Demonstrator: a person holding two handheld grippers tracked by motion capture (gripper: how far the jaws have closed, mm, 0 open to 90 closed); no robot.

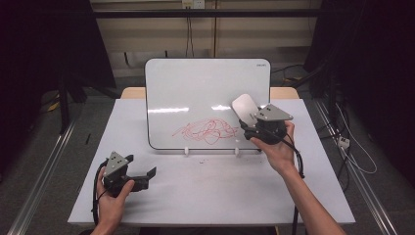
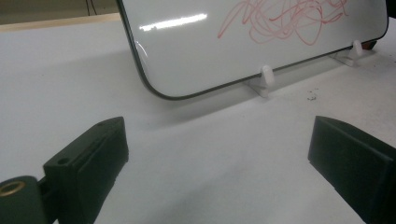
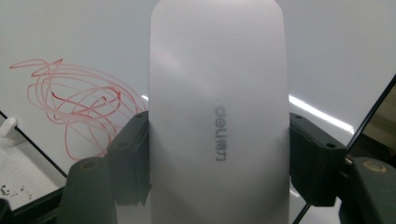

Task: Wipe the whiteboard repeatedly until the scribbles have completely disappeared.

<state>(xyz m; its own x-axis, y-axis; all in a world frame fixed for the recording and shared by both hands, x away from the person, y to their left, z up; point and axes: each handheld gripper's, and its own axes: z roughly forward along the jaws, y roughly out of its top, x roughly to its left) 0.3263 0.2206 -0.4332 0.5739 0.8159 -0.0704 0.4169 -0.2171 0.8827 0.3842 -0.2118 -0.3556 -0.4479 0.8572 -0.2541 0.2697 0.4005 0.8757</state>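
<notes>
The right gripper (image 1: 247,121) squeezes a white eraser (image 3: 217,116) tight between its jaws, near the red scribble (image 1: 205,130) on the whiteboard (image 1: 195,83). The left gripper (image 1: 142,177) rests on the worktop (image 1: 205,191), jaws wide apart and holding nothing.

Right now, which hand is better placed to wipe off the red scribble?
Right. The right gripper already clamps the eraser at the whiteboard, beside the red scribble. The left gripper is open, empty, low on the table.

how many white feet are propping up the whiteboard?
2 along the whiteboard bottom edge: one foot left of centre, the other foot right of centre. Any behind the board would be hidden.
</notes>
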